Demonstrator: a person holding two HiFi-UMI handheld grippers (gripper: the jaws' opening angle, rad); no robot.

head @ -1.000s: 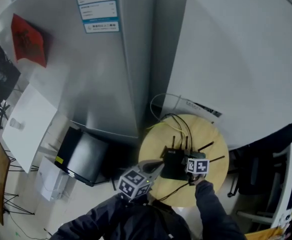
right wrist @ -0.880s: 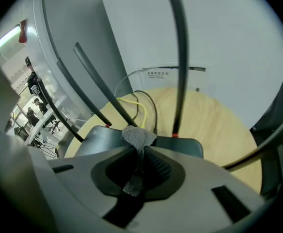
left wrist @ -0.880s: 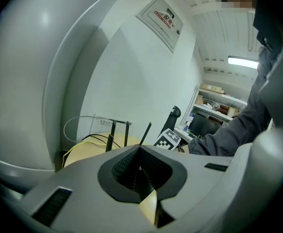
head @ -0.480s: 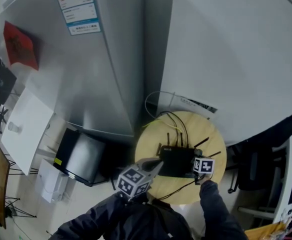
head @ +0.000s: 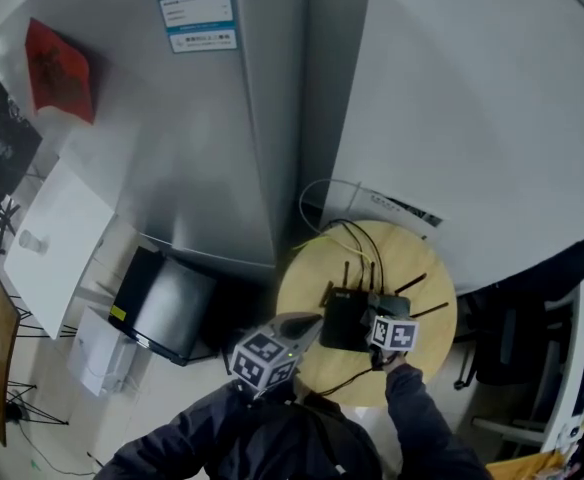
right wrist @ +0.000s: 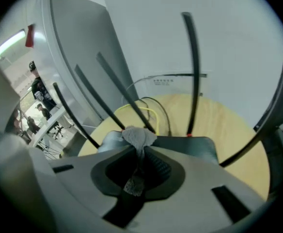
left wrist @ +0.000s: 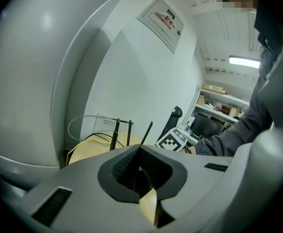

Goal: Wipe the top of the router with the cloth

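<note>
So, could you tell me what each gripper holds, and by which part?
The right gripper pinches a bunched fold of the grey cloth over the router; the left gripper is shut on nothing.

One round light-wood table [head: 427, 353]; on the table one flat black router [head: 344, 323]; five thin black antennas [right wrist: 192, 67] counted in the right gripper view; one small grey cloth [right wrist: 137, 137]; one yellow cable [right wrist: 148, 109] at the table's far edge; one white cable loop [head: 302, 211] just beyond the table; two grey grippers, left gripper [left wrist: 140, 154] and right gripper [right wrist: 137, 152]; two marker cubes [head: 262, 358]; one tall grey fridge [head: 202, 148] left of the table.
</note>
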